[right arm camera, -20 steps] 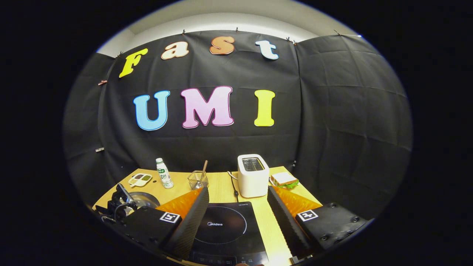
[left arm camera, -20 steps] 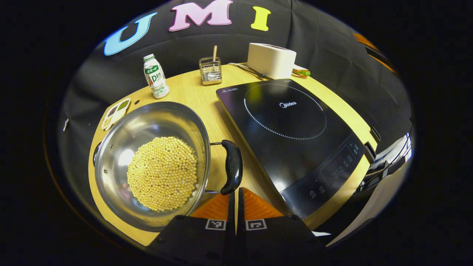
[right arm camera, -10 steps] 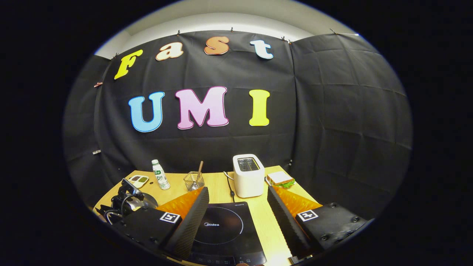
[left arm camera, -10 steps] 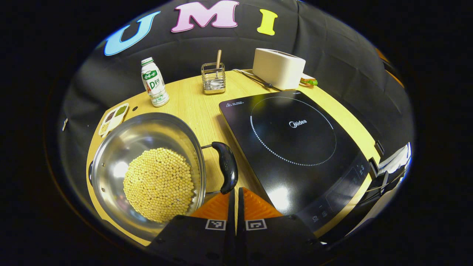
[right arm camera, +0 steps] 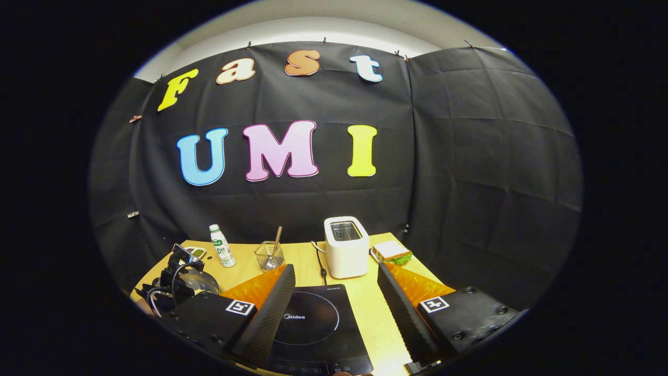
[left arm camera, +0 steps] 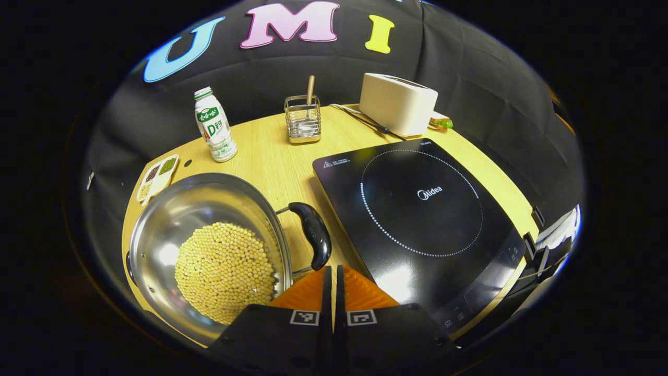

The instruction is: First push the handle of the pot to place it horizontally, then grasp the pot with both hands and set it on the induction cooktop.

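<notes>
A steel pot (left arm camera: 156, 230) holding yellow beans (left arm camera: 224, 269) sits on the left of the wooden table. Its black side handle (left arm camera: 314, 241) points toward the black induction cooktop (left arm camera: 417, 209). My left gripper (left arm camera: 332, 269) is shut with nothing between its fingers, its tips right beside the near end of that handle. In the right gripper view my right gripper (right arm camera: 335, 266) stands open above the cooktop (right arm camera: 313, 324), holding nothing. The pot (right arm camera: 203, 282) lies far to its left, partly behind the left gripper's body (right arm camera: 177, 269).
A white bottle (left arm camera: 211, 125), a wire holder (left arm camera: 302, 117), a white toaster (left arm camera: 399, 103) with its cord, and a sandwich (left arm camera: 441, 122) line the back of the table. A small sectioned dish (left arm camera: 156, 175) lies at the left edge behind the pot.
The left gripper's view has drawn back and tilted, so pot and cooktop sit lower and the handle's far end leans left. The right gripper's view drifted slightly; it stays open.
</notes>
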